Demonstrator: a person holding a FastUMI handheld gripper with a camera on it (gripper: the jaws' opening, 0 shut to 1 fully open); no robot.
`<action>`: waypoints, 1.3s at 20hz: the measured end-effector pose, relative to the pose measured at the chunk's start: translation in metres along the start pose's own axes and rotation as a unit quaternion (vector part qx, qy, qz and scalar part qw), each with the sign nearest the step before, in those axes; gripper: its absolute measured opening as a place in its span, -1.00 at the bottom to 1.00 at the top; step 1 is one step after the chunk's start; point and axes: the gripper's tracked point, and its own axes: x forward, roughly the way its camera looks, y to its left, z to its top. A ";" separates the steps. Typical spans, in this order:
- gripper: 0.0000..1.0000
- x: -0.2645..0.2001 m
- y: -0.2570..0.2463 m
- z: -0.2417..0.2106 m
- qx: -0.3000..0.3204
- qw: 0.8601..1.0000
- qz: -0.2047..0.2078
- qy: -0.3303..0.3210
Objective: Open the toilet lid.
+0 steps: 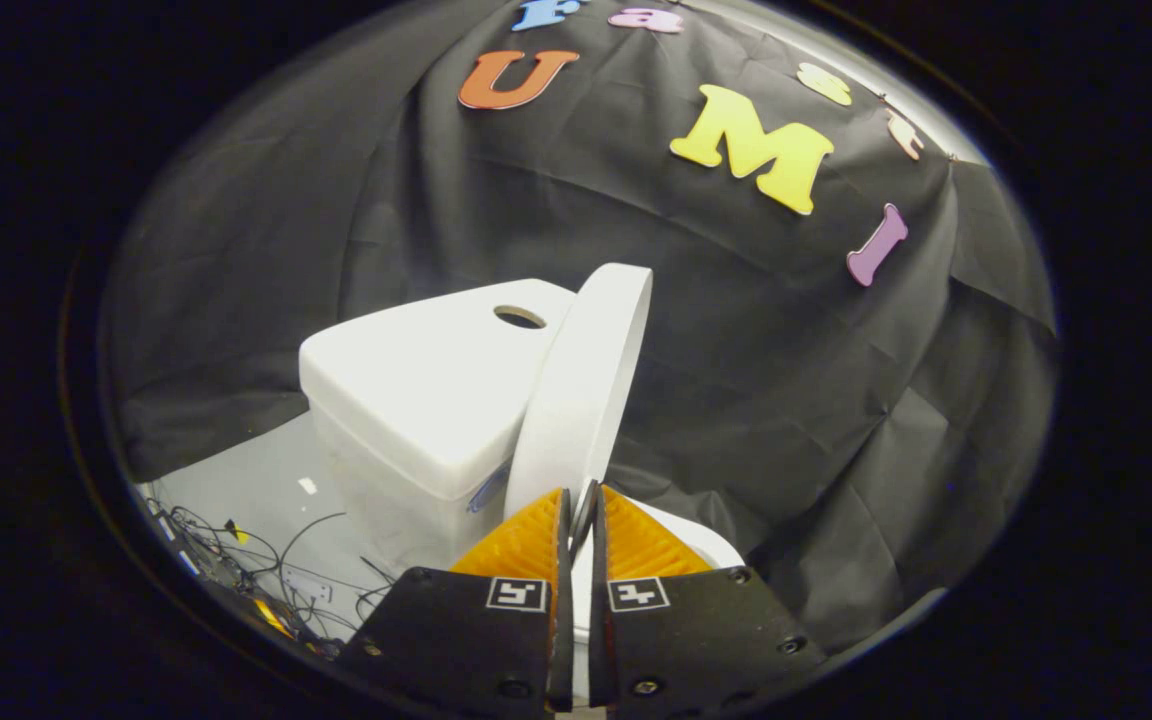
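The white toilet lid (586, 380) stands raised almost upright, leaning back beside the tank (416, 400). Its lower edge runs down into the narrow gap between my fingers. My gripper (581, 497) is shut on that edge, with both pads pressed against it. A strip of the white seat and bowl rim (701, 540) shows just right of the fingers, below the lid.
The tank top has a round hole (519, 317) near the lid. Black cloth hangs close behind and to the right of the toilet. Loose cables and a power strip (276, 580) lie on the pale floor to the left of the tank.
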 end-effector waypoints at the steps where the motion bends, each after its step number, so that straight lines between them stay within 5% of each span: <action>1: -0.81 0.000 0.000 0.000 0.000 1.000 -0.001 -0.001; 4: -0.72 0.000 0.001 -0.001 -0.016 1.000 0.002 0.006; 8: -0.01 -0.012 0.007 -0.007 0.001 0.999 0.028 0.015; 10: 0.12 -0.020 0.010 -0.011 0.005 0.999 0.043 0.020; 16: 0.12 -0.051 -0.008 -0.021 0.026 0.998 0.058 -0.003; 26: 0.12 -0.127 -0.104 -0.089 0.168 0.982 0.085 -0.027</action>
